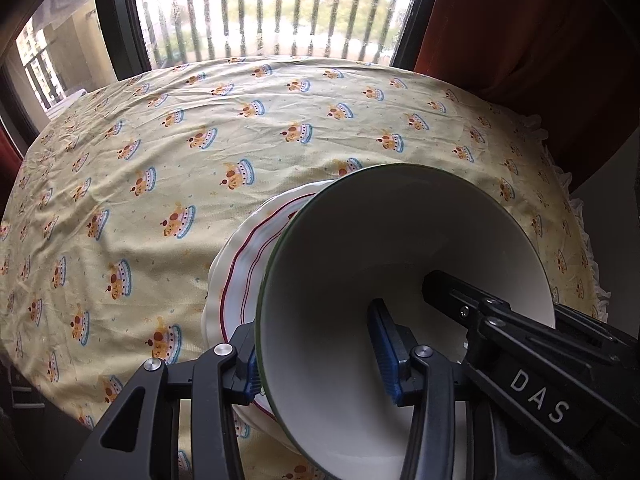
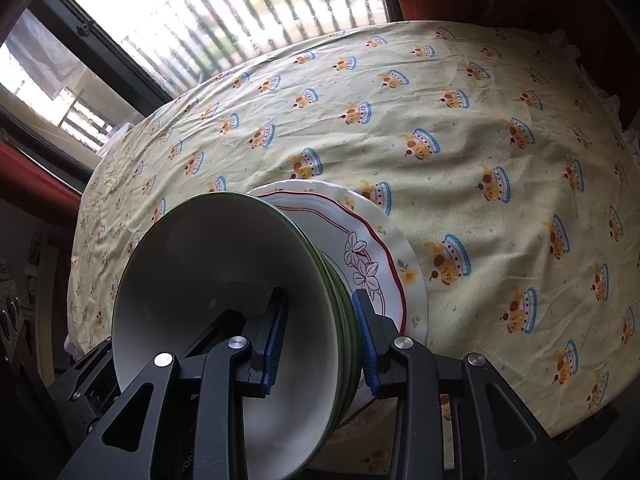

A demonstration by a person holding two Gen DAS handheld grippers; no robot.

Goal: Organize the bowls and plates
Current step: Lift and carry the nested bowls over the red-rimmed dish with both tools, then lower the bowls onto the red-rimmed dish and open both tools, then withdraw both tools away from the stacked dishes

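Here each claw (image 1: 320,356) (image 2: 320,340) straddles the bowl stack's (image 2: 224,280) rim.

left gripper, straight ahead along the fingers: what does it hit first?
Likely the inner wall of the green-rimmed bowl, which the left gripper straddles at the rim. The right gripper reaches in from the other side. Depth unclear in fisheye.

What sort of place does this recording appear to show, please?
Probably a home dining corner: a round table under a yellow cake-print tablecloth, a barred balcony window, dark red curtains, and stacked green-rimmed white bowls.
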